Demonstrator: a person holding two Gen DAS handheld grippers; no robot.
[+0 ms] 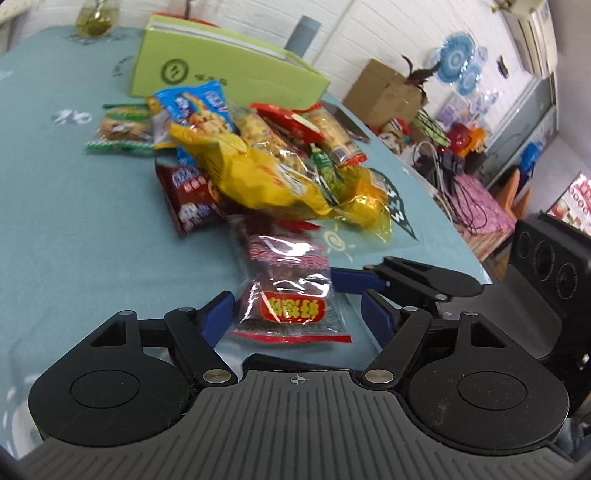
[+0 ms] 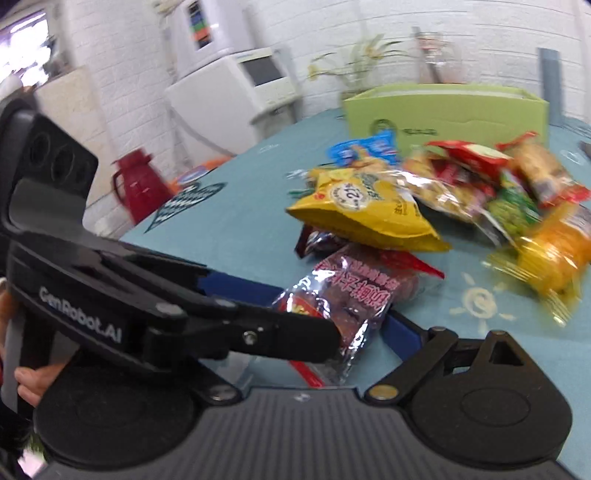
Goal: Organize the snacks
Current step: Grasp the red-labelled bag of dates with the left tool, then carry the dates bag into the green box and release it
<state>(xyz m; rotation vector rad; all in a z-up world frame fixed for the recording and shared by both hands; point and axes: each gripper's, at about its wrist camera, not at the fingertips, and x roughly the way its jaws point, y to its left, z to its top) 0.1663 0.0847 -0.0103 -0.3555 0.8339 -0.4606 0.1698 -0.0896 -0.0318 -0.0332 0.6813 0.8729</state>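
Note:
A heap of snack packets lies on the teal tablecloth, with a yellow bag on top; the bag also shows in the right wrist view. A dark red clear packet lies nearest, between the blue fingers of my left gripper, which stand wide apart on either side of it. In the right wrist view the same packet lies between my right gripper's spread fingers, partly behind the left gripper's black arm. A green cardboard box stands behind the heap.
A green-wrapped biscuit packet lies left of the heap. A glass vase stands at the table's far edge. The table's right edge drops to cluttered floor with a brown carton. A red thermos stands beyond the left edge.

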